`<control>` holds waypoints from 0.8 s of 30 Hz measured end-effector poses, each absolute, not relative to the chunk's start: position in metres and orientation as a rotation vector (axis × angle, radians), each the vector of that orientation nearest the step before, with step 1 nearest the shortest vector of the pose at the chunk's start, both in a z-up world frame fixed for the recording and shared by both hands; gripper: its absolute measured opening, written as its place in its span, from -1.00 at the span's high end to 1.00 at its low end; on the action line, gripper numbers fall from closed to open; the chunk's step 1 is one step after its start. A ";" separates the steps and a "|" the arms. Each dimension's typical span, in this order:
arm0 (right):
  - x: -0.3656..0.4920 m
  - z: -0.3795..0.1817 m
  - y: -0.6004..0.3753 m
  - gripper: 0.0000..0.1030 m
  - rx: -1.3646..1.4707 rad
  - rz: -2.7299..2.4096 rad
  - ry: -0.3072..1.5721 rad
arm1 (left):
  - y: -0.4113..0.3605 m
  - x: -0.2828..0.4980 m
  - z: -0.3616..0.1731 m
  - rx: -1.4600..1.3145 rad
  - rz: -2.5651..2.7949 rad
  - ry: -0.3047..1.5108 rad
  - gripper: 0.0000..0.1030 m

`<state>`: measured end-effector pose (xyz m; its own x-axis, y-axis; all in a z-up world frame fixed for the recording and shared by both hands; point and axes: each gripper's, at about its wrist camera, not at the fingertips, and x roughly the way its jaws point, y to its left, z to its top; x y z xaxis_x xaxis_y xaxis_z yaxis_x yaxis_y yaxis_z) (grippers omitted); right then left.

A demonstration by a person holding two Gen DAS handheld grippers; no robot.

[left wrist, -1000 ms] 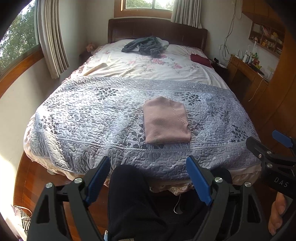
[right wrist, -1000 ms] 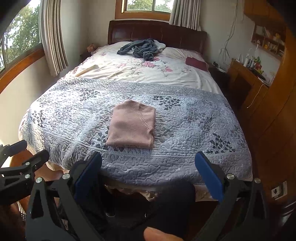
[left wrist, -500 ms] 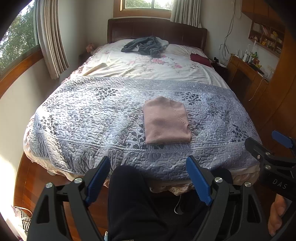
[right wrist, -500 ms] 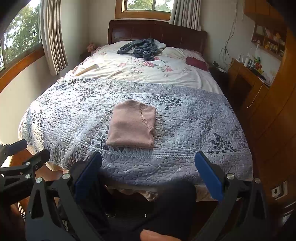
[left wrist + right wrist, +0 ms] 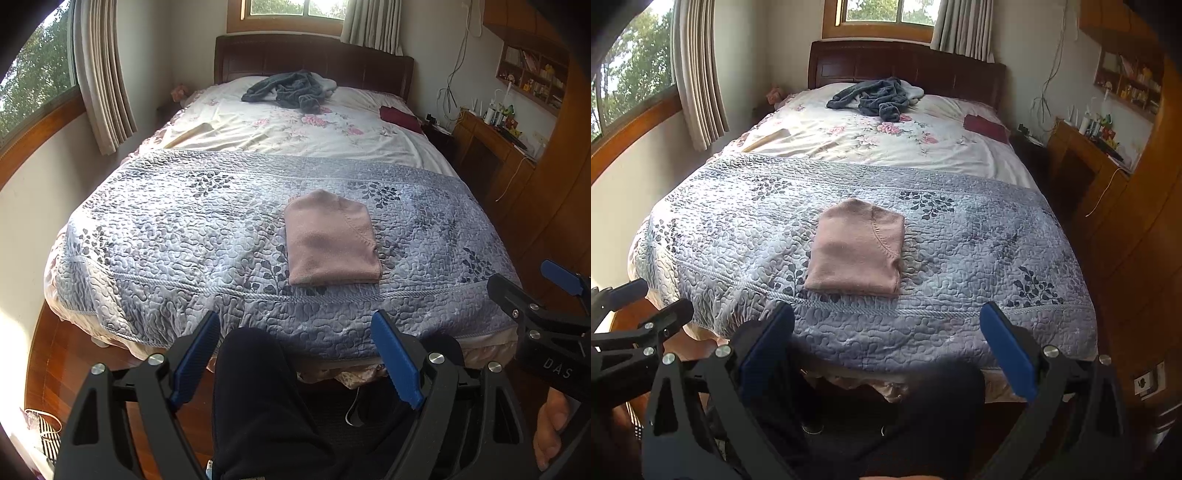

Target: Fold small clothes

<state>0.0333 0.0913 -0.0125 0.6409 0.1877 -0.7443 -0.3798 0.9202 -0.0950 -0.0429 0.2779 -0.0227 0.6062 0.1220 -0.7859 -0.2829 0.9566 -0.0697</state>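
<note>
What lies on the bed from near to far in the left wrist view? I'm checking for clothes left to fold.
Open left gripper → grey quilt → folded pink garment → floral sheet → crumpled dark grey clothing → headboard.

Daylight entered from the wood-framed window behind the headboard [image 5: 291, 7] and from the large side window on the left [image 5: 29, 85], both blown out to near white in spots. It fell brightest on the far white floral sheet [image 5: 295, 125], while the blue-grey quilted bedspread [image 5: 738, 236] looked softer and evenly lit. The near foreground was dim. Fisheye distortion bowed the walls and left black corners. A bright patch washed out the lower left edge of the left wrist view.
</note>
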 end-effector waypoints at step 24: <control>0.036 -0.019 0.092 -0.94 -0.247 0.322 0.825 | 0.278 -0.041 -0.024 -0.180 0.237 0.894 -0.63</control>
